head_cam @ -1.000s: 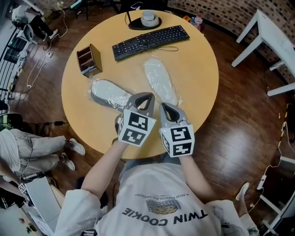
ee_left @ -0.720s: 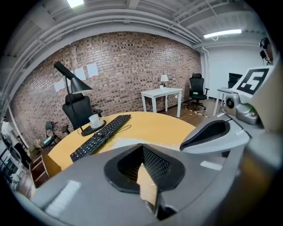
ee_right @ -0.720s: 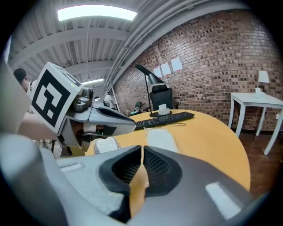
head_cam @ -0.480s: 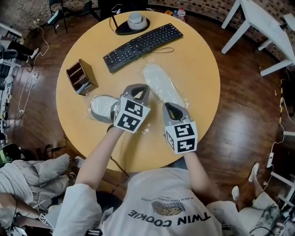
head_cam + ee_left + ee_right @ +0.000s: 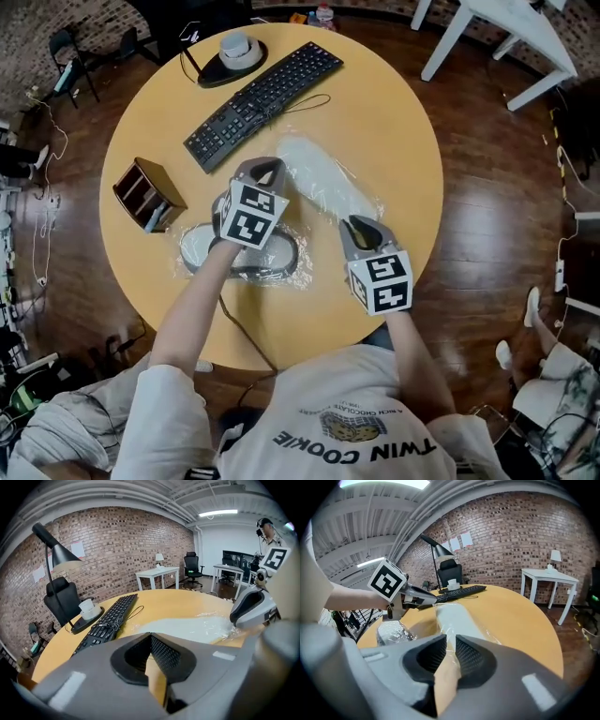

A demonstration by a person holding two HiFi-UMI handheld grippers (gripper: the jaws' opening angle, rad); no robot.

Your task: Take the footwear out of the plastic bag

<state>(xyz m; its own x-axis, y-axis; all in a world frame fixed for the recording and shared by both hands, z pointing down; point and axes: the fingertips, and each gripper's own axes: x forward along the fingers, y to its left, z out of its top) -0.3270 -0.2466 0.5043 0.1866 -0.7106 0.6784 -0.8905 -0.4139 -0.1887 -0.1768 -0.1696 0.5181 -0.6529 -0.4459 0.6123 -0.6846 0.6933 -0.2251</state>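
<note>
Two pale grey slippers lie on the round table point(image 5: 394, 122), each inside a clear plastic bag. My right gripper point(image 5: 361, 223) is at the near end of the right slipper's bag point(image 5: 319, 178). Its jaws are opening, and a fold of the bag's film point(image 5: 451, 631) lies in the narrow gap between them. My left gripper point(image 5: 265, 167) reaches over the left bagged slipper point(image 5: 202, 248) and hides its middle. The left gripper's jaws are shut with nothing in them, and its tip points toward the keyboard. In the right gripper view the left gripper point(image 5: 417, 597) hovers beside the left bag point(image 5: 391, 630).
A black keyboard point(image 5: 262, 94) lies at the far side of the table. Beyond it stands a lamp base with a white cup point(image 5: 232, 56). A brown desk organizer point(image 5: 145, 194) stands at the left edge. A white table point(image 5: 497, 19) stands on the wooden floor past the far right.
My left gripper has moved forward from the table's near edge and now lies across the left bagged slipper. The right gripper has stayed at the near end of the right bag.
</note>
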